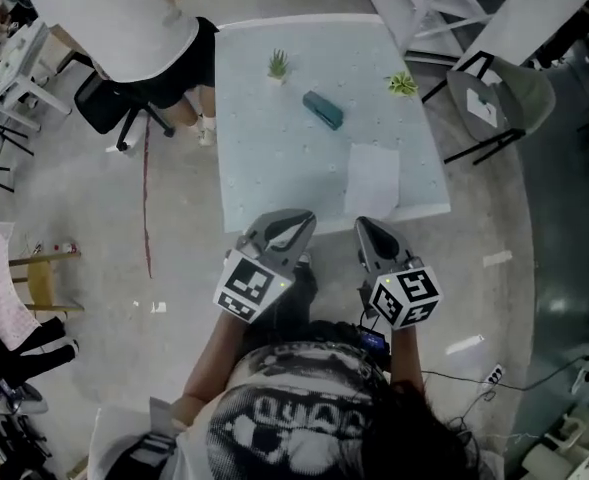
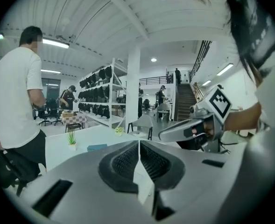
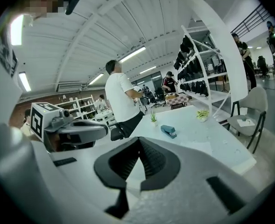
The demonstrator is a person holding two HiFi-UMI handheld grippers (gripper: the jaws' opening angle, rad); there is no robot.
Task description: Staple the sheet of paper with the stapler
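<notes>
At the lower centre of the head view, both grippers are hovering side by side just short of the near edge of the pale blue rectangular table (image 1: 264,148). They are pointing towards it, which reads as an approach and not yet as work.

The left gripper (image 1: 302,220) is holding its grey claw pressed together, ribbed pads meeting with nothing between them. The right gripper (image 1: 364,224) is doing likewise, so neither is carrying anything. Both claws will probably need spreading before either can take hold.

The white sheet of paper (image 1: 372,180) is lying flat at the table's near right, directly ahead of the right gripper. That placement is likely putting it within easy reach for steadying. The teal plastic stapler (image 1: 323,110) is resting on a slant higher in the frame, near the table's middle and well apart from the sheet. Judging by this, one of the two must be brought to the other, and stapling is not yet begun.

Two small green potted plants (image 1: 278,65) are sitting along the far edge, clear of the working area. At the upper left a person in a white shirt (image 1: 124,18) is standing beside the table's far corner. A grey chair (image 1: 499,98) is standing off the table's right side.
</notes>
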